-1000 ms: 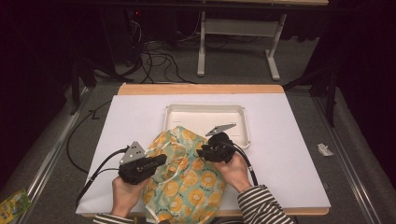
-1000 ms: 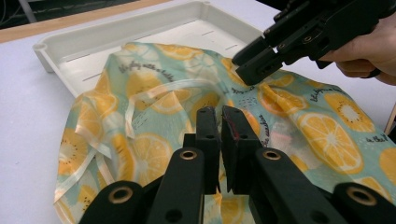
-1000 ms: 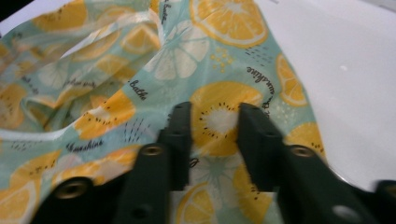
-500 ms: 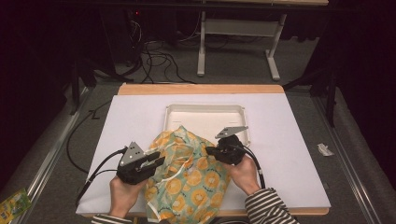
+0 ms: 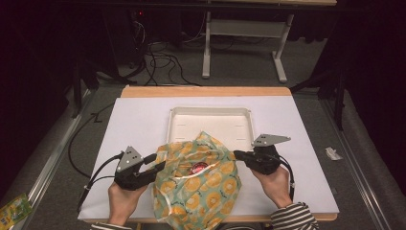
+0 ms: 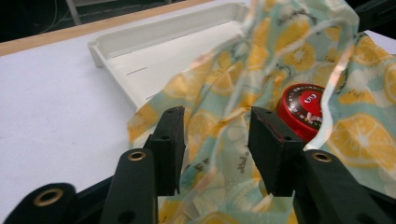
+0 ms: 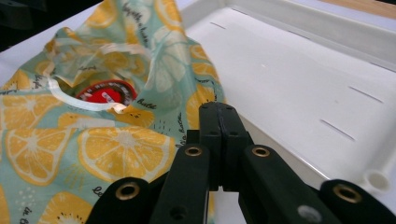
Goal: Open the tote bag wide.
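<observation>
The left claw [image 6: 215,140] is spreading around loose lemon-print bag [image 5: 201,187] fabric; the right claw [image 7: 219,140] is pinching its edge. At centre frame, the red-lidded jar [image 6: 303,109] risks rolling out as the mouth slackens.

The high view looks forward and down from above the worktop's [image 5: 143,124] near edge. Each gripper view sits low and close — both share the lemon-print bag [image 6: 373,135], its red lid [image 7: 105,93] and the white tray [image 7: 299,70].
</observation>
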{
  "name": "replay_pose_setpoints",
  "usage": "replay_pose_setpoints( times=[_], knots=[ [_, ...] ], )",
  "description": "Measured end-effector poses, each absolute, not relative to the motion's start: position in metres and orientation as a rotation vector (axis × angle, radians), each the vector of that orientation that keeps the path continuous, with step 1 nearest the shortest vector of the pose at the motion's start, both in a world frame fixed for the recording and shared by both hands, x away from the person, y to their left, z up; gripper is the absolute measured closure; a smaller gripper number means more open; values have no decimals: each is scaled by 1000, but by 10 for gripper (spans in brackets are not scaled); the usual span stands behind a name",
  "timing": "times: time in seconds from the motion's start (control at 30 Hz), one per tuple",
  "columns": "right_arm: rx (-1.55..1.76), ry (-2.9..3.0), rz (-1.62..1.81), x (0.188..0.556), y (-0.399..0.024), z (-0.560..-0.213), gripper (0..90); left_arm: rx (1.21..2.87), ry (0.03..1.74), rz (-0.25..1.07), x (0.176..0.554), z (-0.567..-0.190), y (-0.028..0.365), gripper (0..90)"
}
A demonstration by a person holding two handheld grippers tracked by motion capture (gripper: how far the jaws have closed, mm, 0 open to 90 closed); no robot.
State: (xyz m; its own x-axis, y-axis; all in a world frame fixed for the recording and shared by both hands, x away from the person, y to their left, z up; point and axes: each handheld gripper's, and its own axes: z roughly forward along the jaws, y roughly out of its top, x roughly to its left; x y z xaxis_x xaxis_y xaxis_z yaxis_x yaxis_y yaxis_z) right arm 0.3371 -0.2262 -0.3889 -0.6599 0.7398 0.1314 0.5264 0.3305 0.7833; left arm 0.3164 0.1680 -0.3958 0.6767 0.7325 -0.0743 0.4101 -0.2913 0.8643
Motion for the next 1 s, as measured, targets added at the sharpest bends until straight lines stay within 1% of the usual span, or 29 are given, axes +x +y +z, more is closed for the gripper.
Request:
replay_pose_setpoints(
  times=[0.27,0.37,0.63,0.67,0.7,0.73,0.87,0.93,1.0],
  knots=[
    [1233,2307,1237,334,-259,-407,900,1951,887,422,314,-398,167,508],
    [1242,2303,1229,335,-263,-412,900,1962,888,414,314,-402,164,503],
    [1282,2298,1173,334,-274,-427,900,1986,909,329,324,-418,154,509],
    [1287,2302,1159,334,-275,-430,900,1978,908,316,324,-419,153,538],
    [1287,2302,1159,334,-275,-430,900,1977,904,306,325,-420,151,538],
    [1279,2303,1150,334,-277,-432,900,1971,897,285,327,-421,150,561],
    [1313,2308,1127,335,-279,-438,900,1954,868,233,330,-422,147,719],
    [1304,2312,1117,336,-280,-440,900,1953,855,221,330,-423,147,780],
    [1314,2317,1103,336,-280,-442,900,1957,834,216,330,-423,146,863]
  ],
)
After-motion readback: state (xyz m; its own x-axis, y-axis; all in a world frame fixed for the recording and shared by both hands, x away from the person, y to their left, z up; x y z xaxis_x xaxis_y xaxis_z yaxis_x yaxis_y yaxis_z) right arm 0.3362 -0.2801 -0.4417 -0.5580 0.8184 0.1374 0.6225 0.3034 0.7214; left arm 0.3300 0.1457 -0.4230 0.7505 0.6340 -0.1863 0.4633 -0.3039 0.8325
